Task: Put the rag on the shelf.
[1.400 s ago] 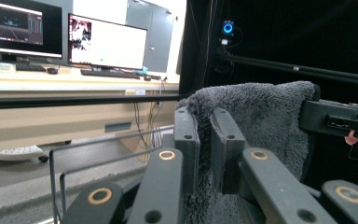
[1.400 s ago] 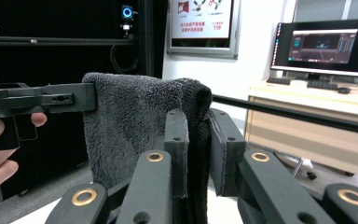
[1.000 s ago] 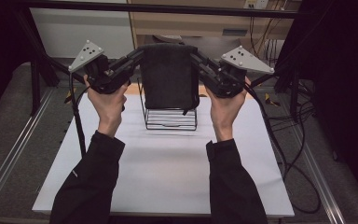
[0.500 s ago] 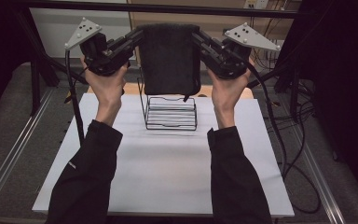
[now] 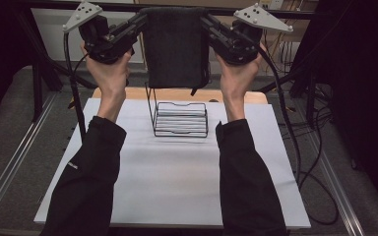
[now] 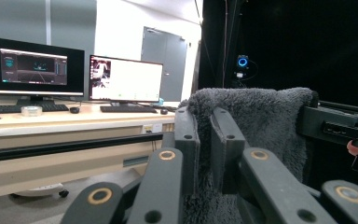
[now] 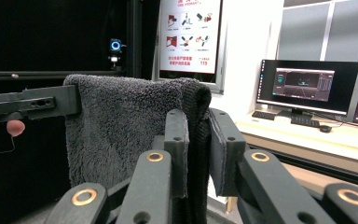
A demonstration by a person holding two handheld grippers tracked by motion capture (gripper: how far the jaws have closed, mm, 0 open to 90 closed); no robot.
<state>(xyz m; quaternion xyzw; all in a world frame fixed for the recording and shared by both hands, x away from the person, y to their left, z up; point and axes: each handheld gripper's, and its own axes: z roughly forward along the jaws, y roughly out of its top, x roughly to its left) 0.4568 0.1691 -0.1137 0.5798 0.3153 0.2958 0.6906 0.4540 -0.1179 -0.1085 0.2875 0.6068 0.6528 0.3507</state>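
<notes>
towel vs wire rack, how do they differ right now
The towel is dark, soft cloth, hanging in the air, pinched at its top corners by the left gripper and right gripper. The wire rack is thin rigid black wire, see-through, standing untouched on the white table. Both are dark.

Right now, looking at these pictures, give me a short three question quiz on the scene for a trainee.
1. True or false: the dark towel lies flat on the table.
2. What stands below the towel? A) wire rack B) bucket C) plate
3. Which corners of the towel do the left gripper and the right gripper hold?

Key: 1. False, it hangs in the air. 2. A, the wire rack. 3. The top corners, one each.
</notes>
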